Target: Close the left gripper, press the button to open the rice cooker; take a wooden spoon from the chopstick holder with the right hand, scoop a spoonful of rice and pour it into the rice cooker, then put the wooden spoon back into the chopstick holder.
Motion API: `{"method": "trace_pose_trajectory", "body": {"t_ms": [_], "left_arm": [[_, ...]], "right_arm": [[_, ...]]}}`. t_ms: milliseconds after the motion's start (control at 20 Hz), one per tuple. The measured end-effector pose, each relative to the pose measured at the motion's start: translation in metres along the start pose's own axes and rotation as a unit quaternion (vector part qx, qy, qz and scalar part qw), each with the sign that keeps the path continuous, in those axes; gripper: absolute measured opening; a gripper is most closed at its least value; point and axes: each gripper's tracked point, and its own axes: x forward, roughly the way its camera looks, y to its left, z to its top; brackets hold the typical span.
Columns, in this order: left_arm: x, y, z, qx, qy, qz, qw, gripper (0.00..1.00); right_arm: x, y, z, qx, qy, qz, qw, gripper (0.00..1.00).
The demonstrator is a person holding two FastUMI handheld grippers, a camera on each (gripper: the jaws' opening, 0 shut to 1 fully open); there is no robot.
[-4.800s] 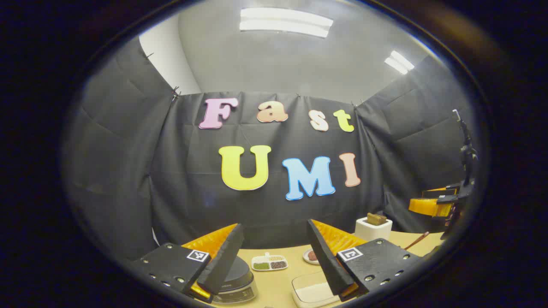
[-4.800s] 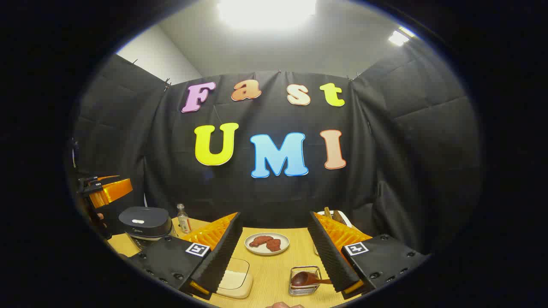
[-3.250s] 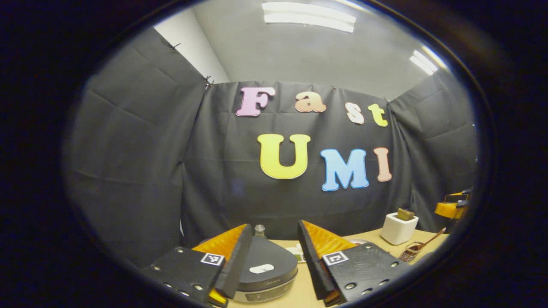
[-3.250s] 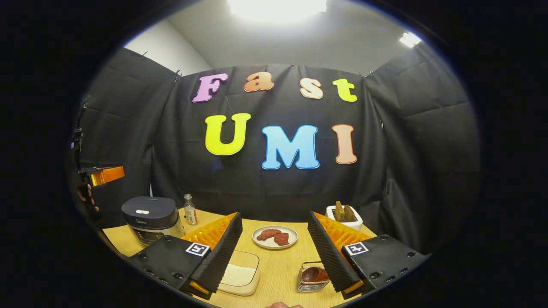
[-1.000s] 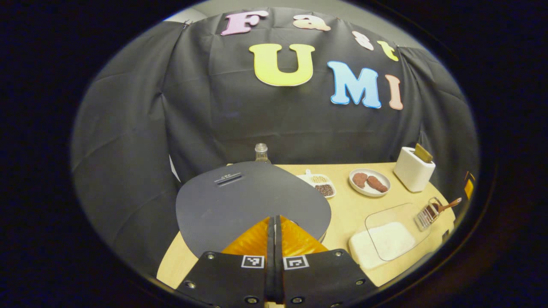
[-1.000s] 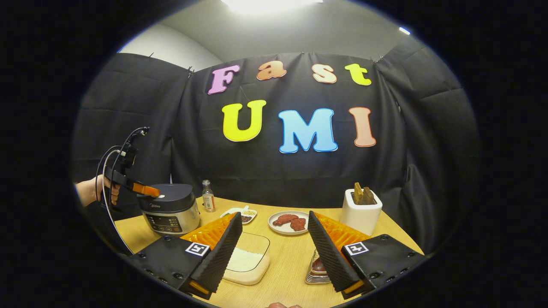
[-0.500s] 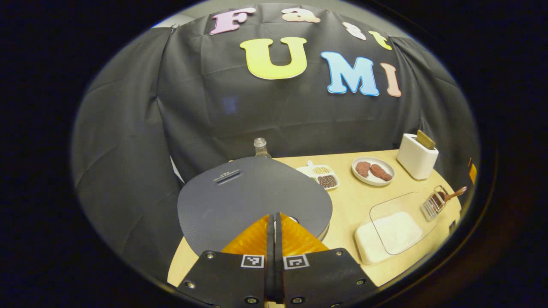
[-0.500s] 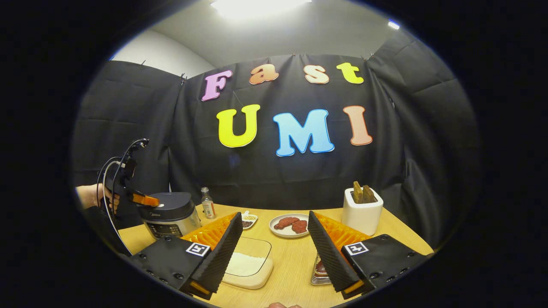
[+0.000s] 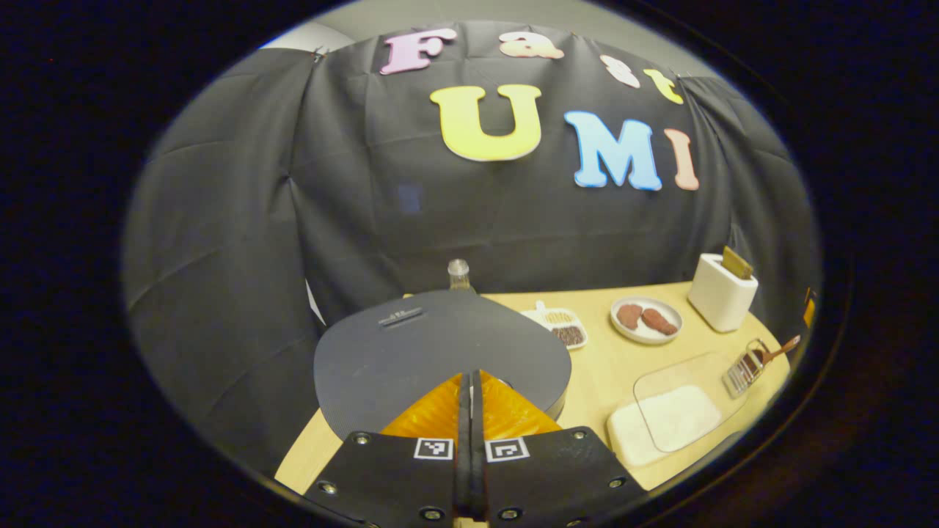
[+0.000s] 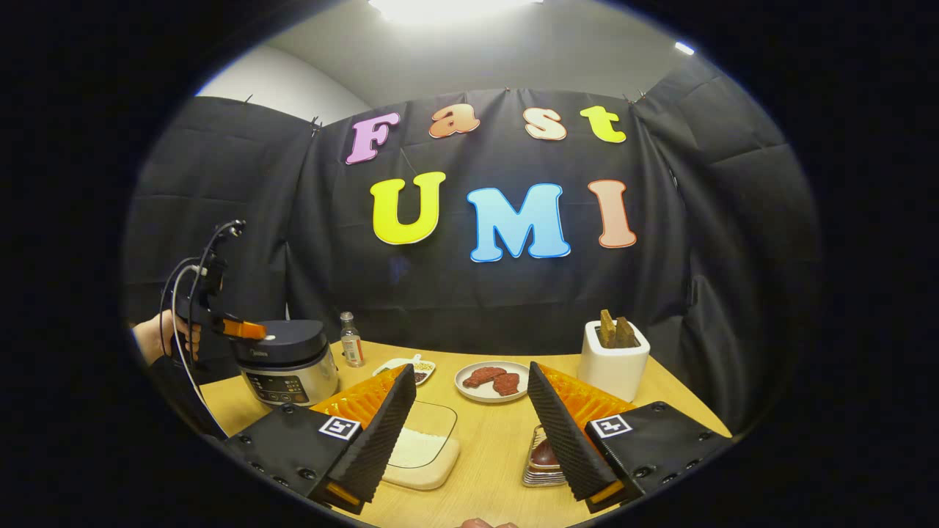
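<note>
Since half-second-earlier frame, little has moved: lid unopened.

Left gripper view: left gripper [image 9: 469, 381], fingers together, tips over rice cooker [image 9: 411, 352] lid, near left on table [image 9: 609, 359]. Spoon [image 9: 770, 350] in wire holder [image 9: 741, 367] far right; judged light, stiff; grasp handle.

Right gripper view: right gripper [image 10: 469, 411] fingers apart, empty. Side-on, left tips sit at lid's pale button [image 10: 270, 338]; contact uncertain.

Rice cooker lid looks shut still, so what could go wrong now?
The left gripper is shut, with its tip at the button on the rice cooker. Pushed off-centre, it might slip off and the lid could stay down. The lid may also spring up against the gripper. A small bottle stands just behind the cooker, so a hard shove could knock it over.
</note>
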Motion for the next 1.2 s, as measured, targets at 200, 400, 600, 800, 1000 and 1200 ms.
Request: {"method": "trace_pose_trajectory", "body": {"t_ms": [200, 400, 600, 800, 1000, 1200], "left_arm": [[-0.036, 0.023, 0.087, -0.011, -0.120, 0.043, 0.992, 0.01], [-0.087, 0.027, 0.136, 0.008, -0.210, 0.064, 0.976, 0.00], [-0.125, -0.023, 0.131, -0.037, -0.234, -0.011, 0.972, 0.02], [-0.150, -0.034, 0.114, -0.034, -0.258, -0.025, 0.965, 0.39], [-0.158, -0.037, 0.095, -0.049, -0.255, -0.021, 0.966, 0.86], [-0.162, -0.034, 0.084, -0.067, -0.258, -0.017, 0.964, 0.87]], "right_arm": [[-0.003, -0.004, 0.011, 0.004, -0.009, -0.009, 1.000, 0.98], [-0.002, -0.011, 0.020, -0.001, -0.014, -0.026, 1.000, 0.98], [0.000, -0.019, 0.018, -0.012, -0.008, -0.045, 0.999, 0.98], [-0.001, -0.030, 0.010, -0.032, 0.011, -0.059, 0.998, 0.98], [-0.002, -0.049, 0.002, -0.024, 0.025, -0.081, 0.996, 0.98], [-0.004, -0.086, -0.015, -0.025, 0.062, -0.121, 0.990, 0.98]]}}
